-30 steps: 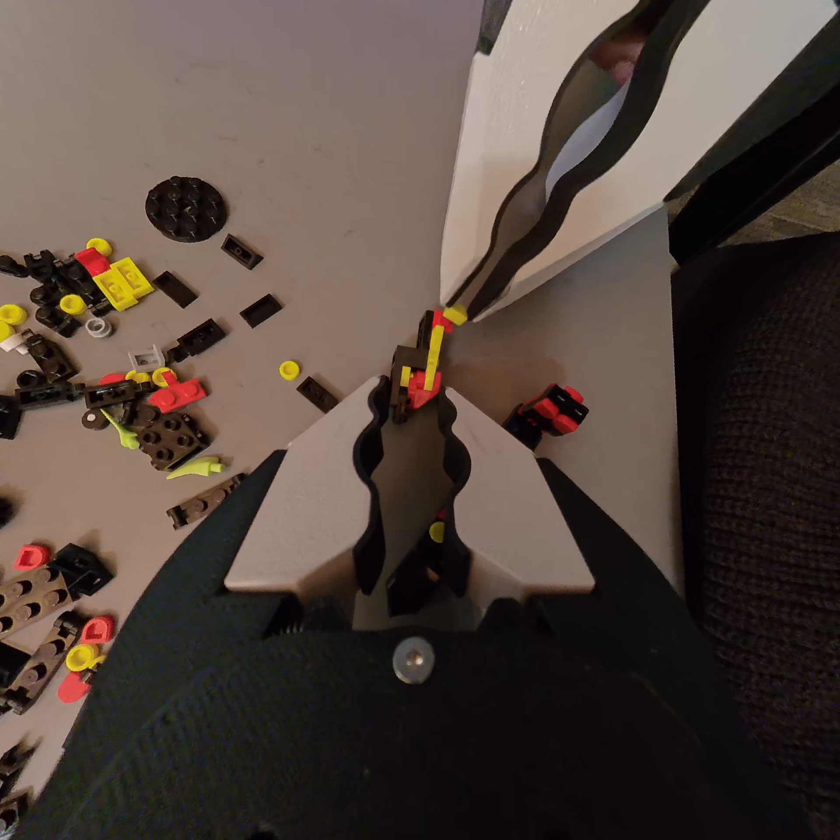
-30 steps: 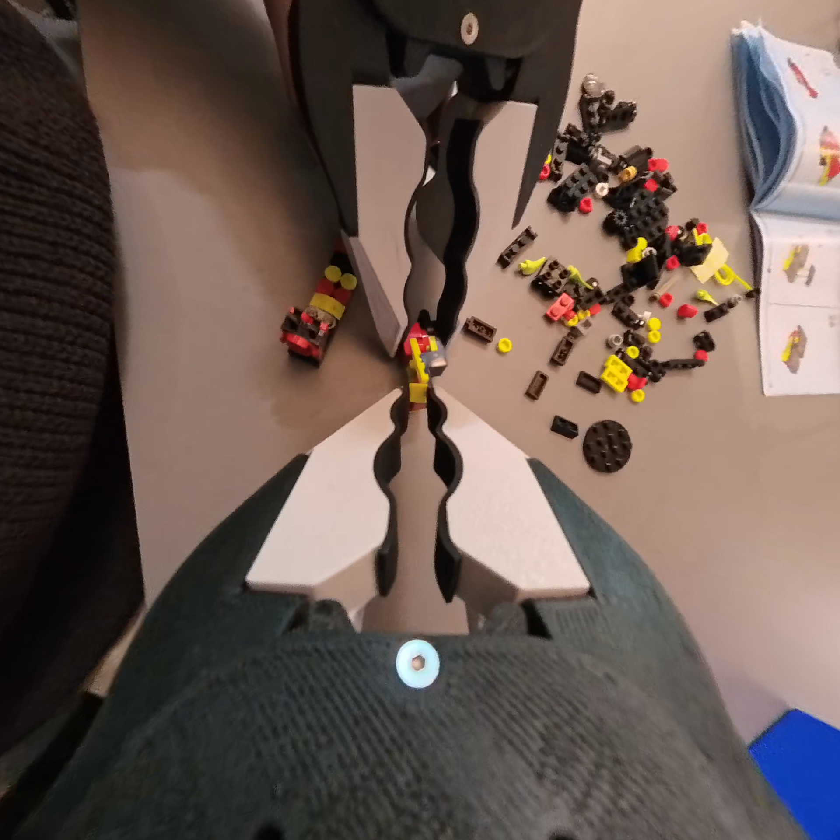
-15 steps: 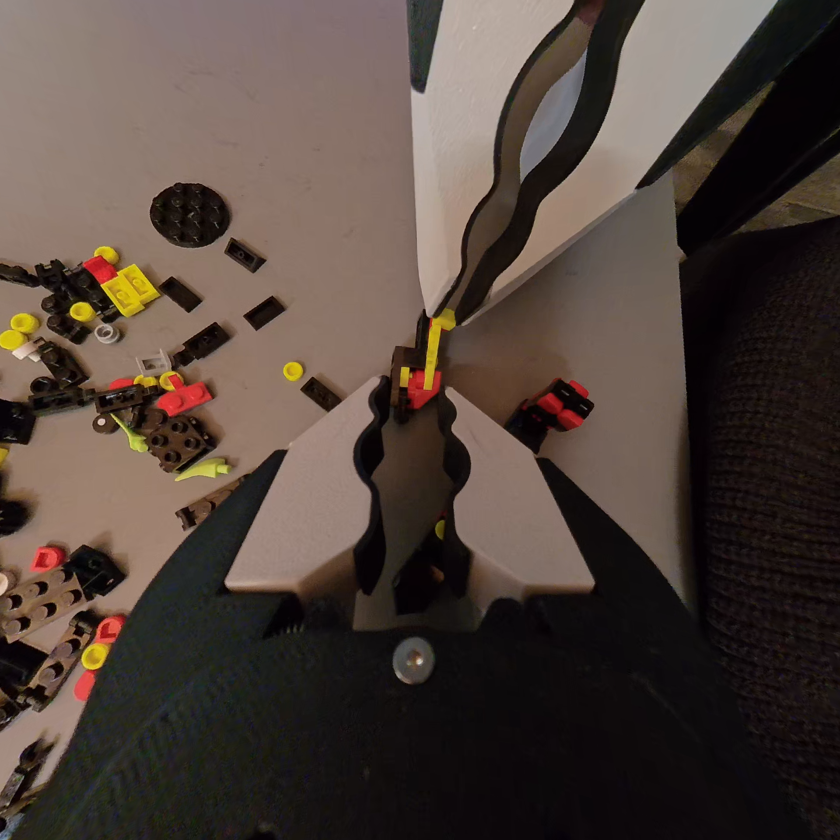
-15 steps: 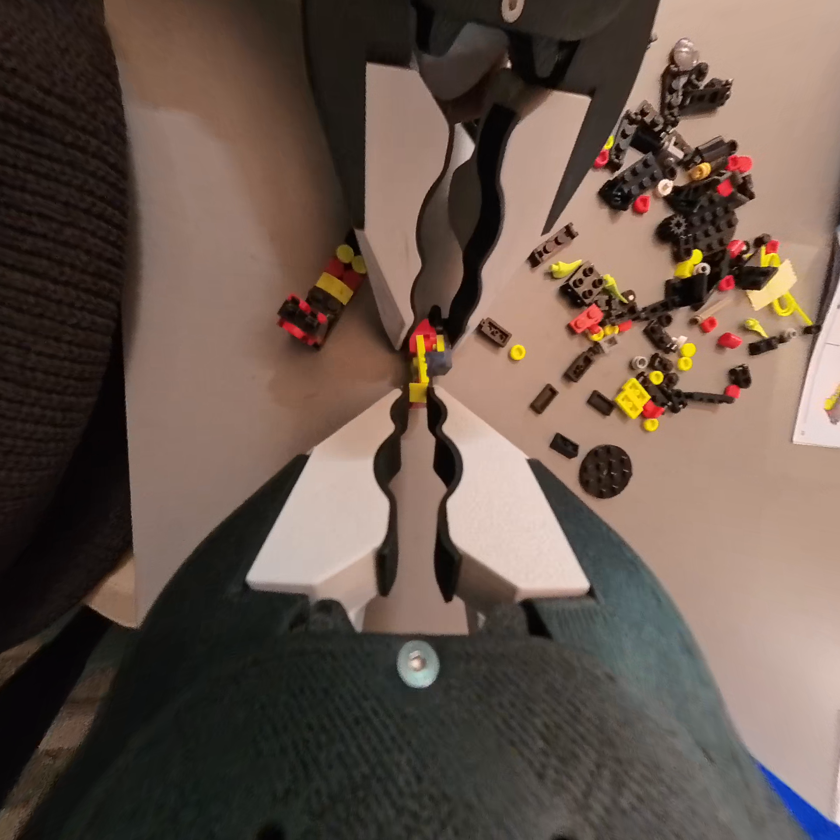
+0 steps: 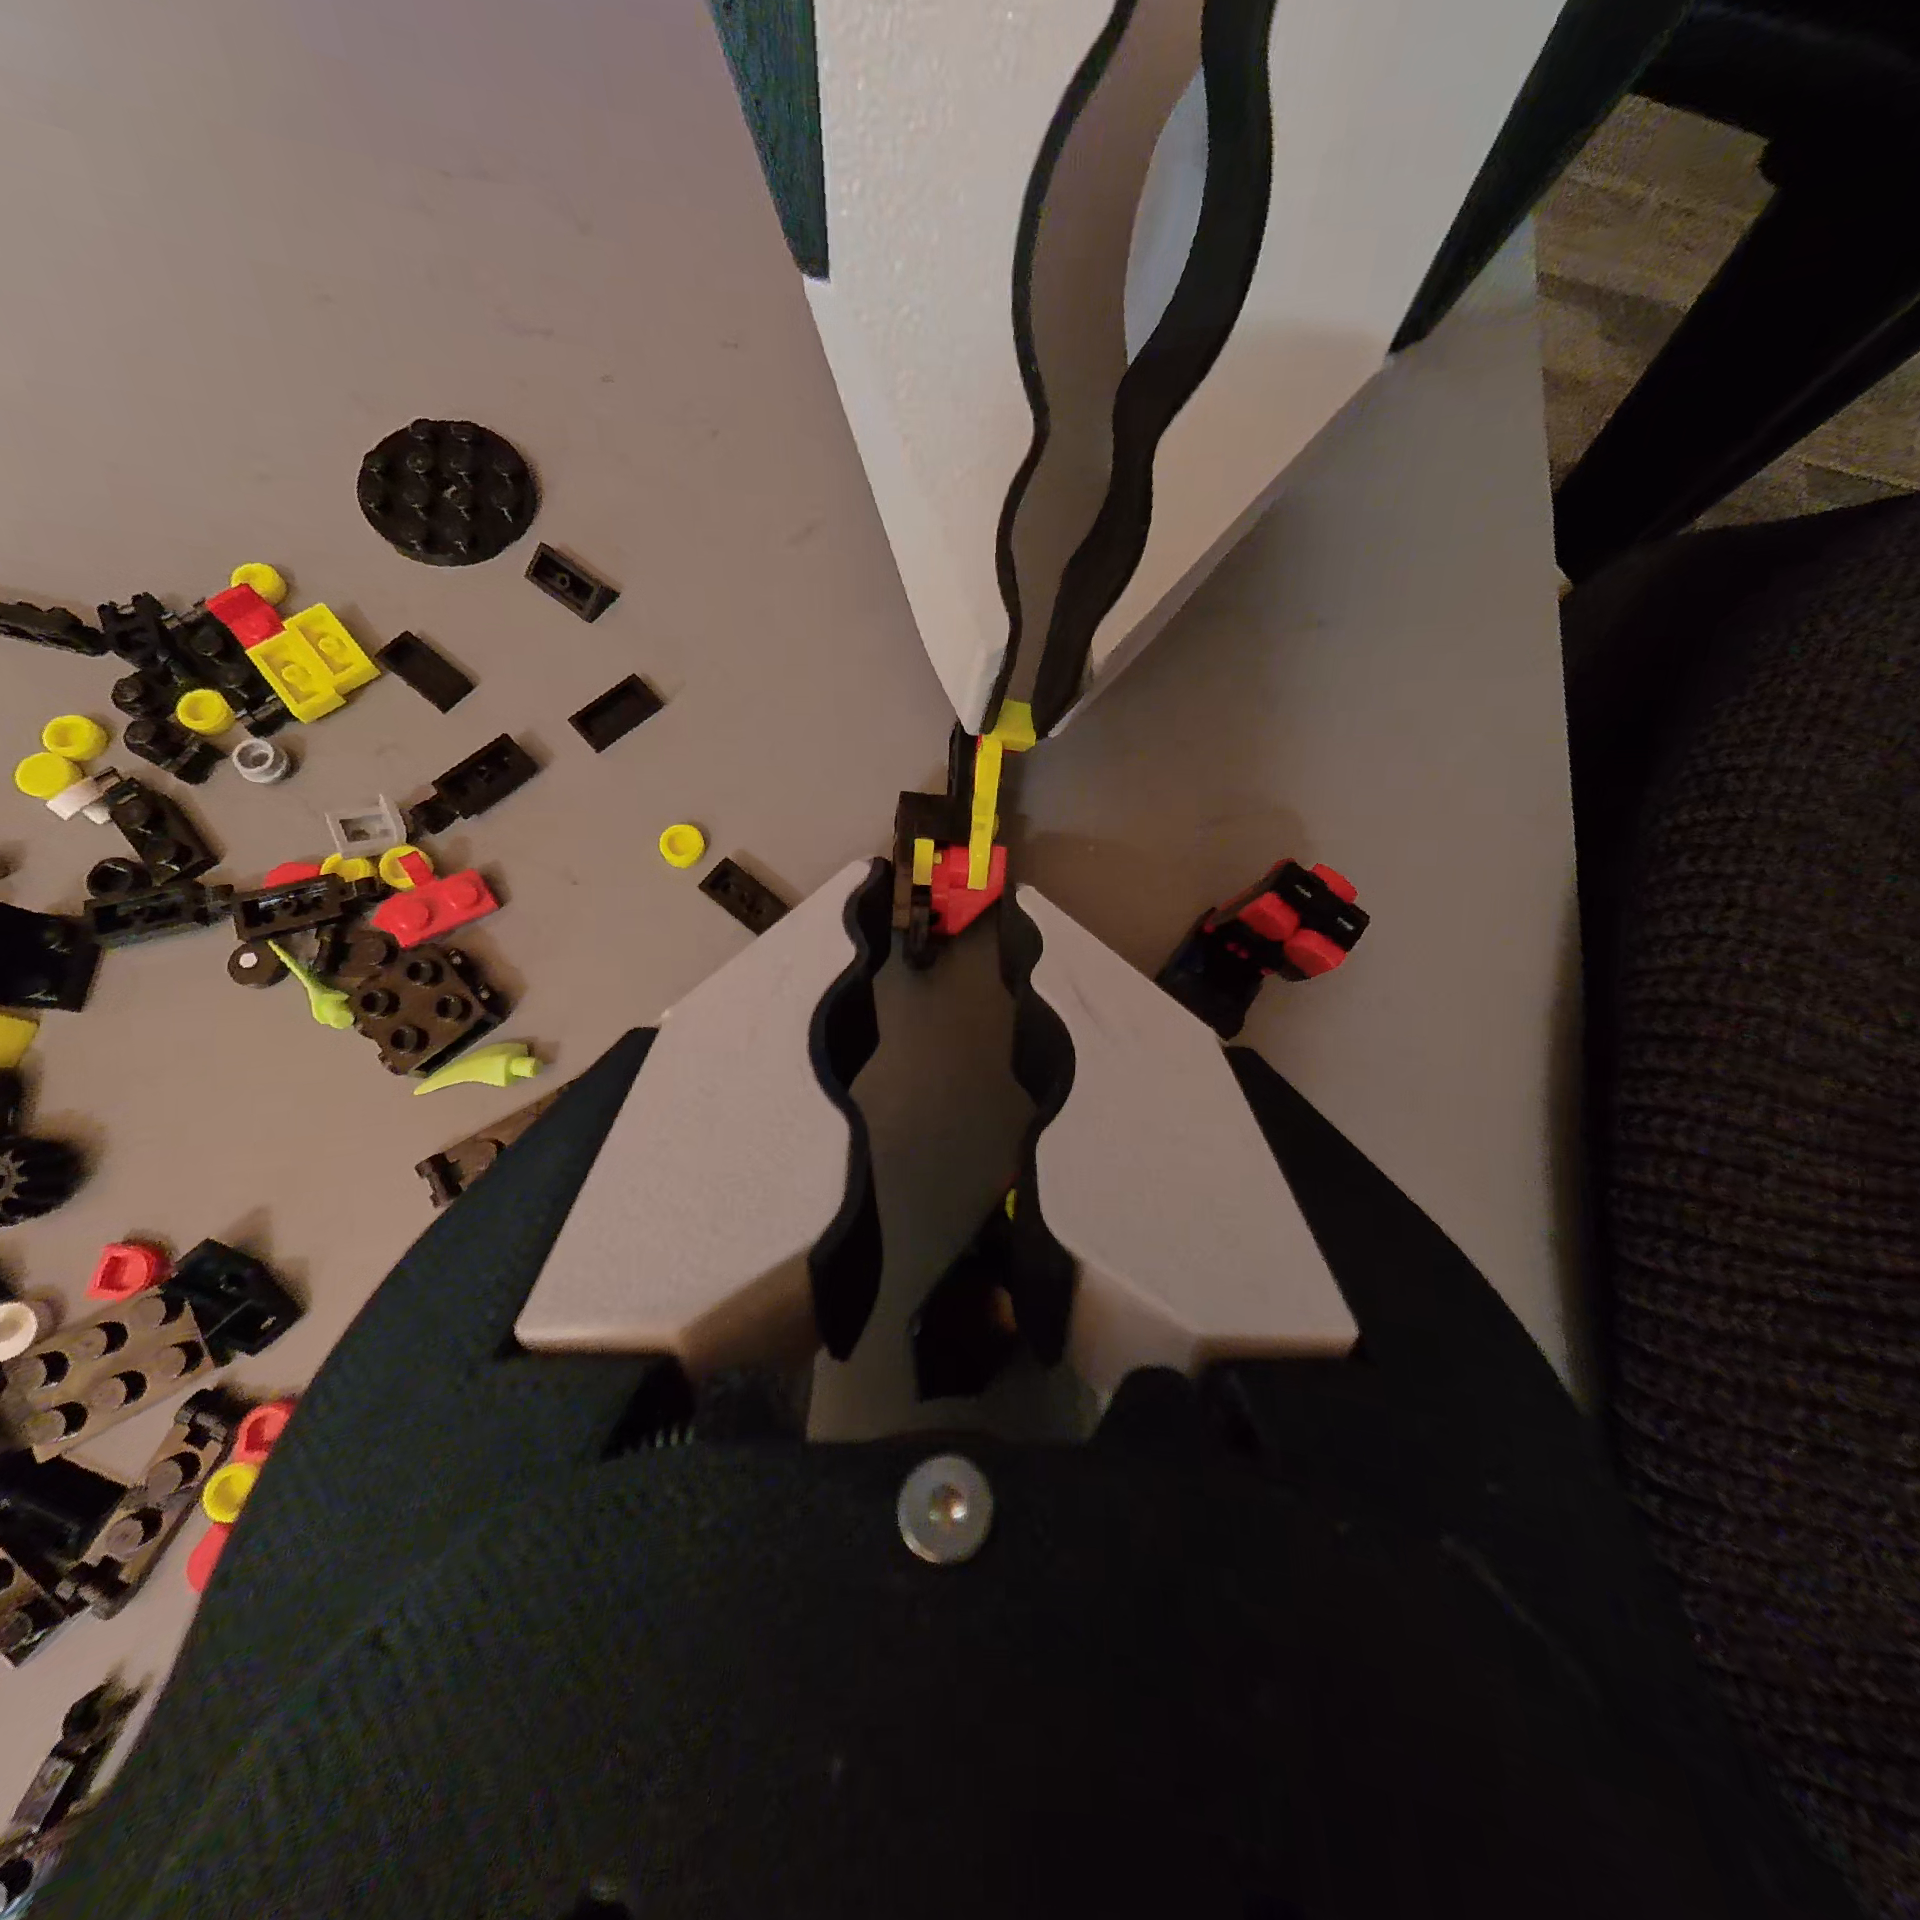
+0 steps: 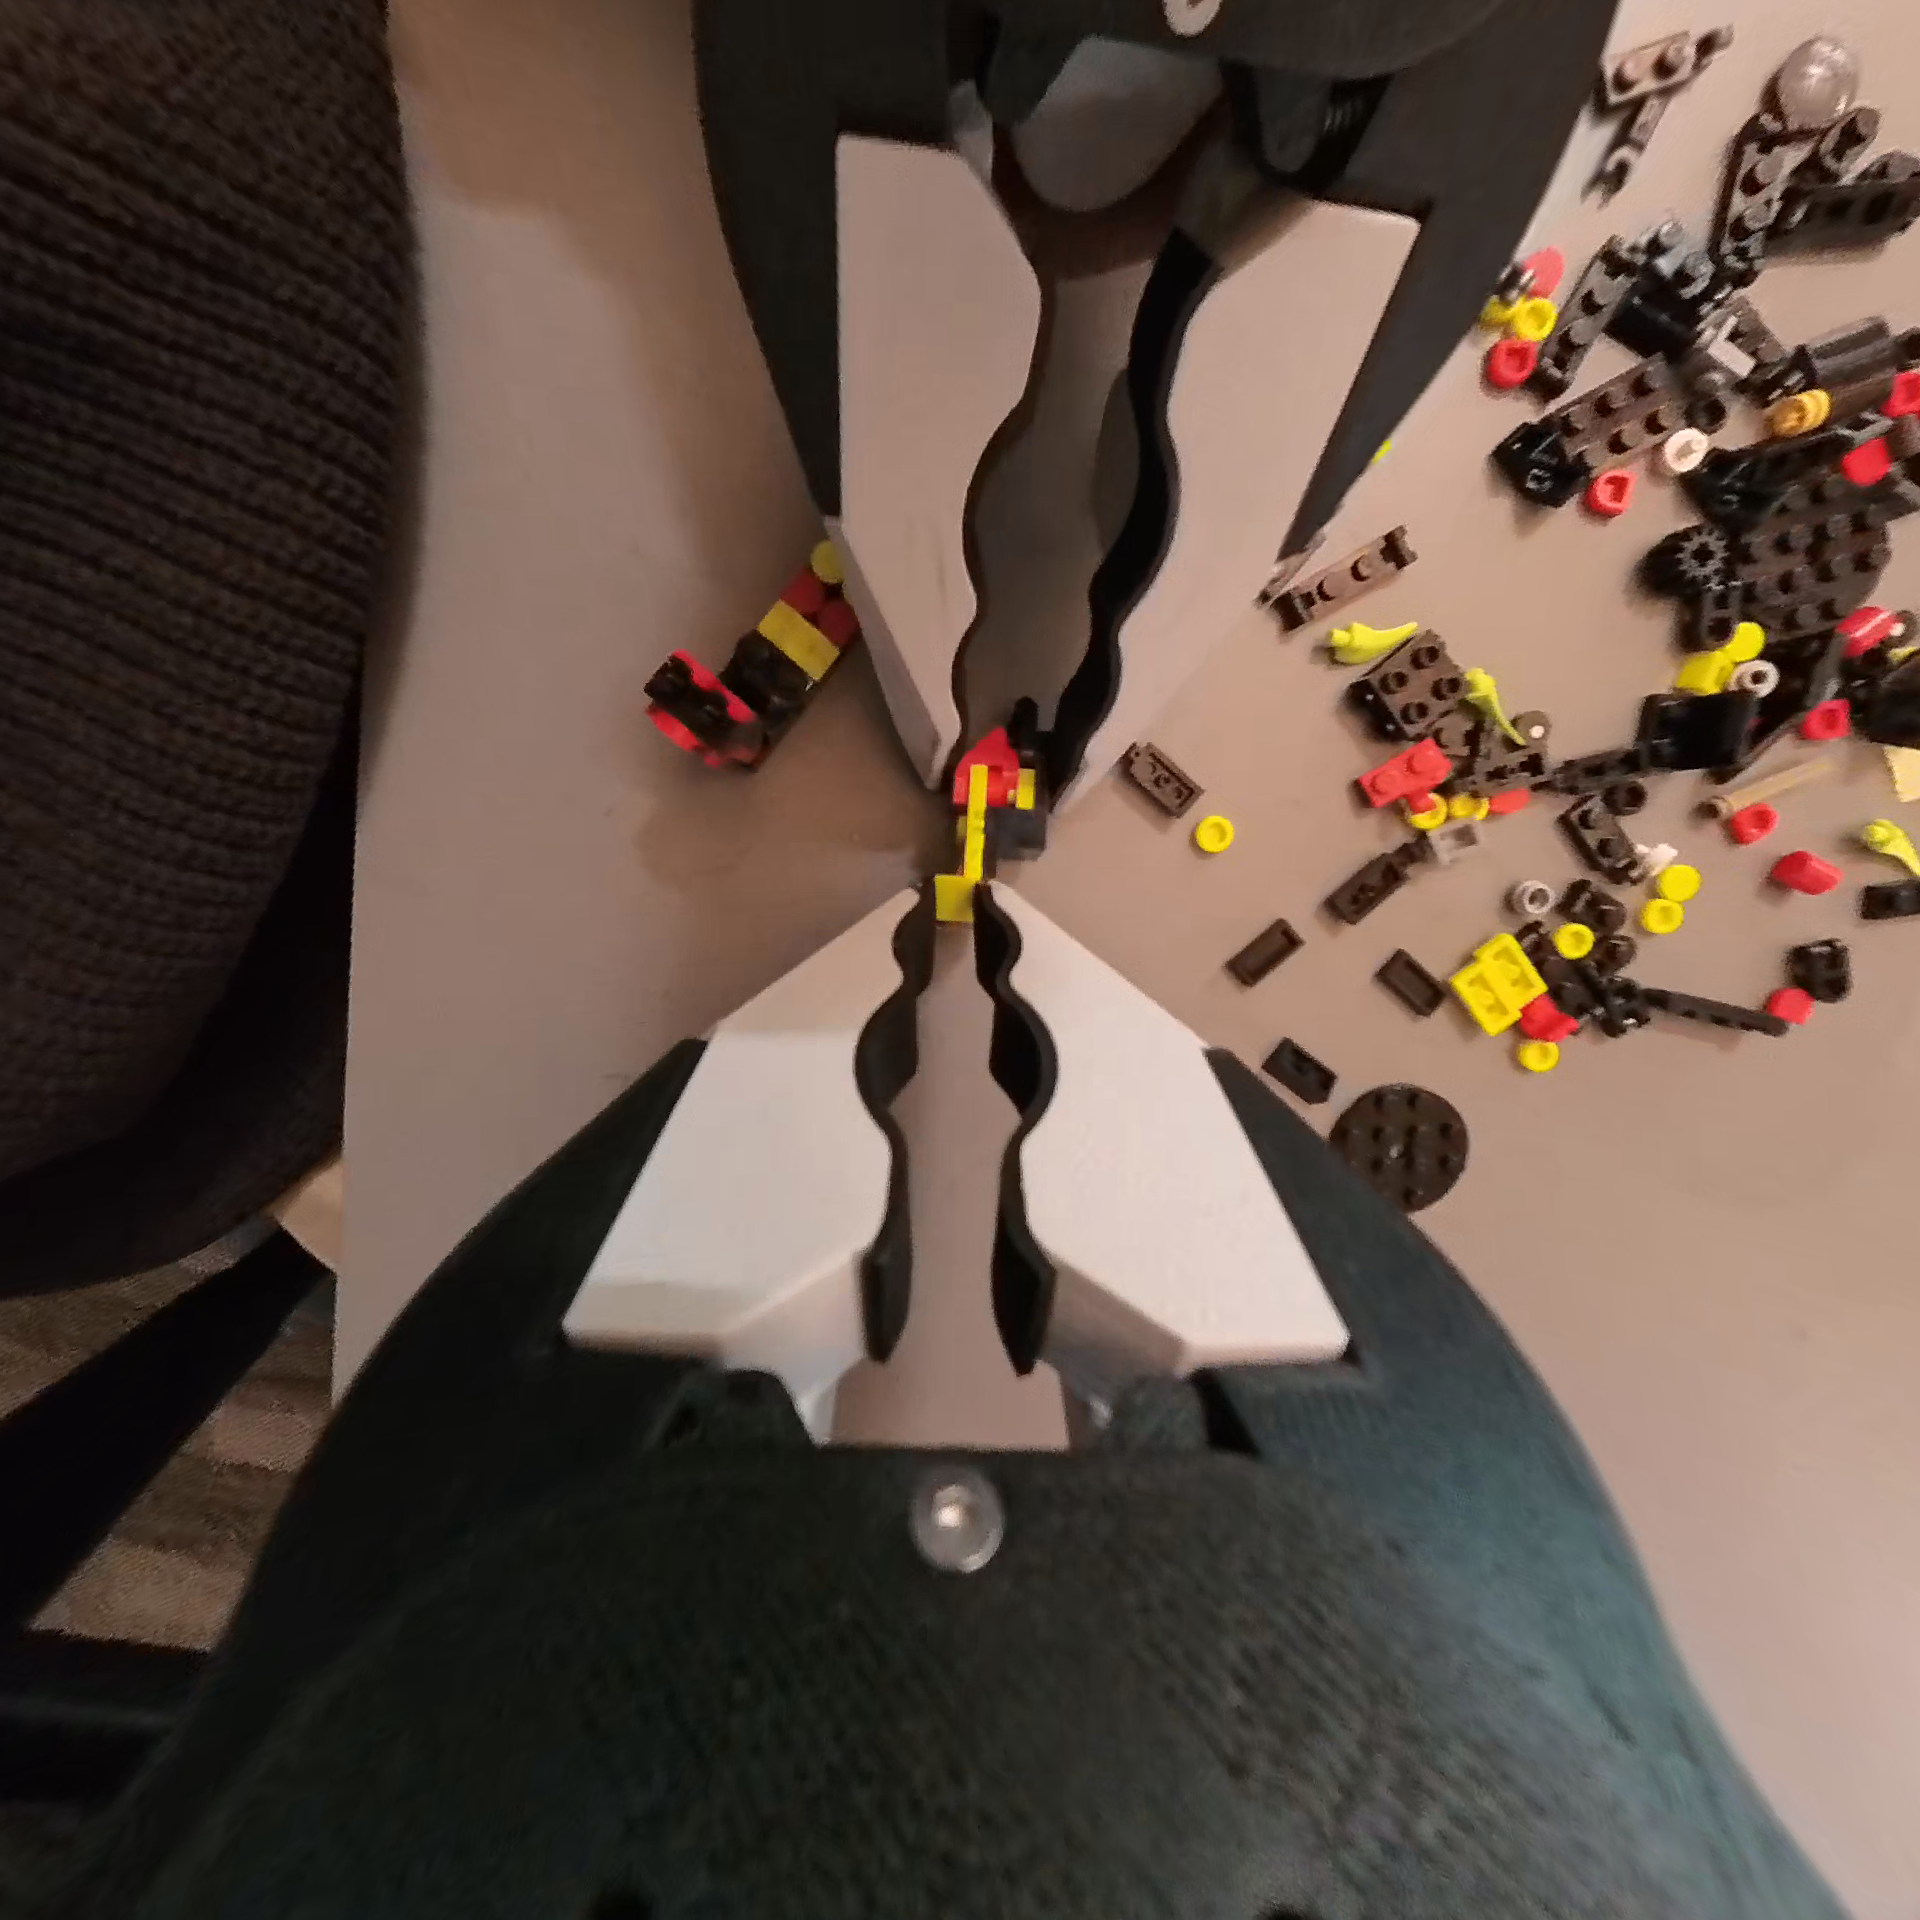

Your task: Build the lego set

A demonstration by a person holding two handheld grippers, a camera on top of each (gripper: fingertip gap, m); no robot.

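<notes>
Over the last second the right gripper (image 6: pixel 954 902) has swung more upright over the left gripper (image 5: pixel 940 904) and slid its tips down onto the yellow end (image 5: pixel 1010 724) of the small assembly (image 5: pixel 951 878), covering the red bit that showed there earlier. Both jaws are clamped on that assembly, left on the red-and-black base, right on the yellow end, held just above the tabletop (image 5: pixel 520 260) between the loose pieces (image 5: pixel 312 831) and a finished sub-build (image 5: pixel 1273 930). Likely pressing or adjusting the yellow part; seating unconfirmed.
</notes>
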